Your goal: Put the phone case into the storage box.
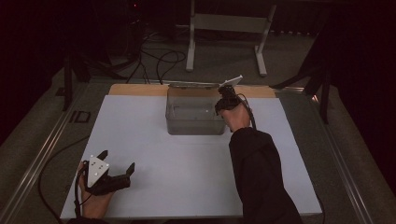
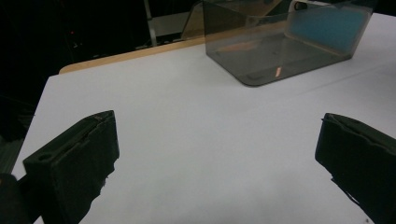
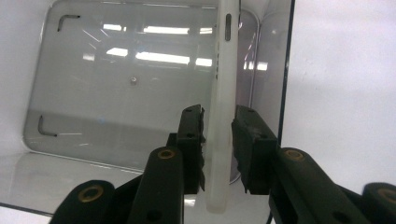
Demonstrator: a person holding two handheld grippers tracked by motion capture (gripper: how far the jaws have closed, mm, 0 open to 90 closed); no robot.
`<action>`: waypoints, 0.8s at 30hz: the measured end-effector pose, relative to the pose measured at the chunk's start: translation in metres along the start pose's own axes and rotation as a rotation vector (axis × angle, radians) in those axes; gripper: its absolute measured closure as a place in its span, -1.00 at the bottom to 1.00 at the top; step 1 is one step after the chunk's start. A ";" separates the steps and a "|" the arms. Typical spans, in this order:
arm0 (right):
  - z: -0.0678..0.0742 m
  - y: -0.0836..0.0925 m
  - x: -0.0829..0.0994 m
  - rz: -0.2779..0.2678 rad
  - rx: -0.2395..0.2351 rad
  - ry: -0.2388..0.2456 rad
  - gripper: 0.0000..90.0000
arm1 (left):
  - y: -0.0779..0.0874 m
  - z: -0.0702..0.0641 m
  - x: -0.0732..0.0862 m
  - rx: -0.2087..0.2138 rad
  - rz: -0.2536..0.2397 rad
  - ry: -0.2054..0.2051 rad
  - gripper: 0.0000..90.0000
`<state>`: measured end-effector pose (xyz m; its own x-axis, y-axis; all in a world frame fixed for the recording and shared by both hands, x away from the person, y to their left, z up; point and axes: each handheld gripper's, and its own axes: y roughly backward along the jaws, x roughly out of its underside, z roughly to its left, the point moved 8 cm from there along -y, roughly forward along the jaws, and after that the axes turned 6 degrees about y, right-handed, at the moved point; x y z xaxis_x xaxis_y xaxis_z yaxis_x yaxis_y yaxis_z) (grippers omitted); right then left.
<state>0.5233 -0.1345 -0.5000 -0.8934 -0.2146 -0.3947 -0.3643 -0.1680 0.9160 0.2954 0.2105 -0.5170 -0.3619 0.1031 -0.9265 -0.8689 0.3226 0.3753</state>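
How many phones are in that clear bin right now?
1. A white phone stands on edge inside the clear bin, against its right wall, between the right gripper's jaws. No other shows through the walls.

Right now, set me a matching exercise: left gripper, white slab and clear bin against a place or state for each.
Things:
1. left gripper
2. white slab
3. clear bin

Places or states:
A. on edge inside the bin, between the fingers of the right gripper
B. on the white table, near its far edge
C. wide open, near the table's near left corner

Pairs: 1-C, 2-A, 3-B
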 end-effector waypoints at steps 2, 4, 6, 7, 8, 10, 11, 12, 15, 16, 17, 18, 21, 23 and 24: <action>0.000 0.001 0.000 0.001 0.000 -0.001 0.64 | 0.000 0.000 0.000 0.000 0.000 0.001 -0.99; 0.000 0.002 0.000 0.000 0.006 0.004 0.66 | 0.000 0.000 0.000 0.000 0.000 0.001 -0.99; 0.000 0.003 0.000 -0.006 0.011 0.011 0.67 | 0.000 0.000 0.000 0.000 0.000 0.001 -0.99; 0.000 0.004 0.000 -0.012 0.019 0.017 0.67 | 0.000 0.000 0.000 0.000 0.000 0.001 -0.99; 0.000 0.006 0.000 -0.017 0.027 0.027 0.67 | 0.000 0.000 0.000 -0.001 0.003 0.000 -0.99; 0.000 0.008 0.000 -0.023 0.040 0.035 0.65 | 0.000 0.000 0.000 0.000 0.002 -0.001 -0.99; -0.001 0.009 0.000 -0.026 0.042 0.039 0.65 | 0.000 0.000 0.000 0.001 0.002 -0.001 -0.99; -0.002 0.010 0.000 -0.027 0.038 0.033 0.64 | 0.000 0.000 0.000 0.001 0.002 -0.001 -0.99; -0.004 0.013 -0.001 -0.035 0.018 0.025 0.64 | -0.001 0.000 0.001 0.000 0.003 0.001 -0.99; -0.004 0.016 -0.001 -0.048 0.000 0.029 0.59 | -0.001 0.000 0.001 0.000 0.003 0.001 -0.99; -0.004 0.018 -0.002 -0.058 -0.003 0.039 0.55 | -0.001 0.000 0.001 0.000 0.003 0.001 -0.99; -0.004 0.020 -0.002 -0.068 -0.012 0.048 0.51 | -0.001 0.000 0.001 0.001 0.003 0.001 -0.99; -0.003 0.025 -0.003 -0.102 -0.016 0.082 0.44 | -0.001 -0.001 0.001 0.001 0.004 0.000 -0.99; -0.001 0.028 -0.003 -0.112 -0.019 0.096 0.42 | -0.002 -0.001 0.001 0.001 0.005 0.000 -0.99; -0.001 0.030 -0.003 -0.126 -0.019 0.109 0.41 | -0.002 -0.001 0.001 0.001 0.005 0.001 -0.99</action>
<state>0.5156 -0.1395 -0.4713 -0.8071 -0.2934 -0.5124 -0.4652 -0.2182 0.8579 0.2961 0.2091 -0.5182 -0.3661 0.1041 -0.9247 -0.8668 0.3235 0.3796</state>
